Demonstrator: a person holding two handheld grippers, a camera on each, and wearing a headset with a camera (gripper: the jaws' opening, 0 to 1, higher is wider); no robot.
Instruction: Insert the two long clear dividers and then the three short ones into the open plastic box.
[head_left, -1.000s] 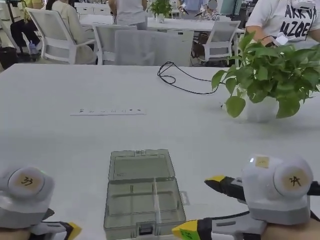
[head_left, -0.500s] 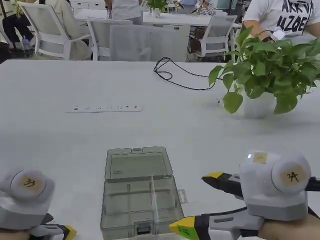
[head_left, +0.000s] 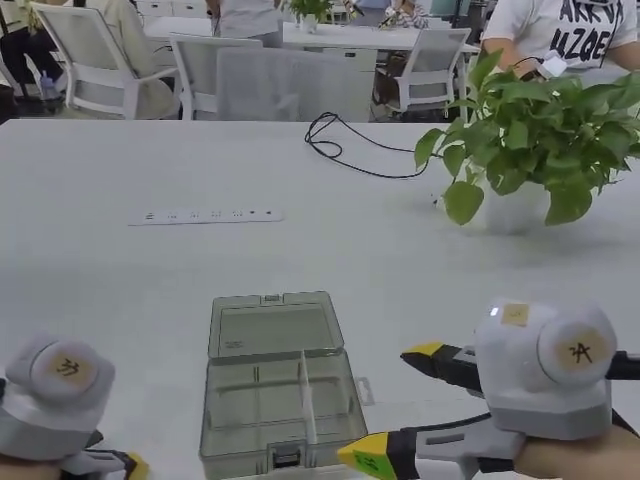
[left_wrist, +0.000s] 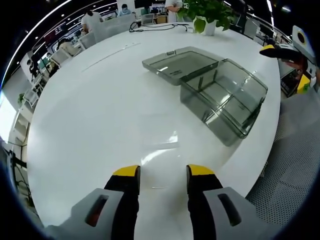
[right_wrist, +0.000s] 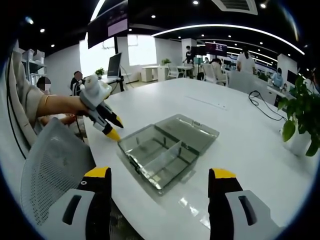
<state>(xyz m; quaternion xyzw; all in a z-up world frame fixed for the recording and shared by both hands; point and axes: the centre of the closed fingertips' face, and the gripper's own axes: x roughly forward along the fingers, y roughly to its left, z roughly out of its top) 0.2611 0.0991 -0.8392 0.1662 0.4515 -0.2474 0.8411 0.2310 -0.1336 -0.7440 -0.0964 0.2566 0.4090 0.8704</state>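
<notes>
A smoky clear plastic box (head_left: 260, 405) lies open at the table's near edge, its lid (head_left: 270, 328) laid flat behind it. Clear dividers (head_left: 308, 398) stand inside, one running front to back. The box (left_wrist: 220, 97) lies ahead and to the right of my left gripper (left_wrist: 162, 172), which is open with nothing between its yellow-tipped fingers. My right gripper (right_wrist: 160, 175) is wide open and faces the box (right_wrist: 160, 150) from the right. In the head view, the right gripper (head_left: 395, 406) is beside the box and the left gripper (head_left: 120, 465) is low at the left.
A potted plant (head_left: 530, 150) stands at the back right. A white power strip (head_left: 205, 215) and a black cable (head_left: 350, 150) lie further back on the white table (head_left: 100, 290). Chairs and people sit beyond it. A mesh chair (right_wrist: 50, 170) is at the near edge.
The head view has tipped slightly, shifting the whole picture. The box and both grippers keep their places, and both grippers stay open.
</notes>
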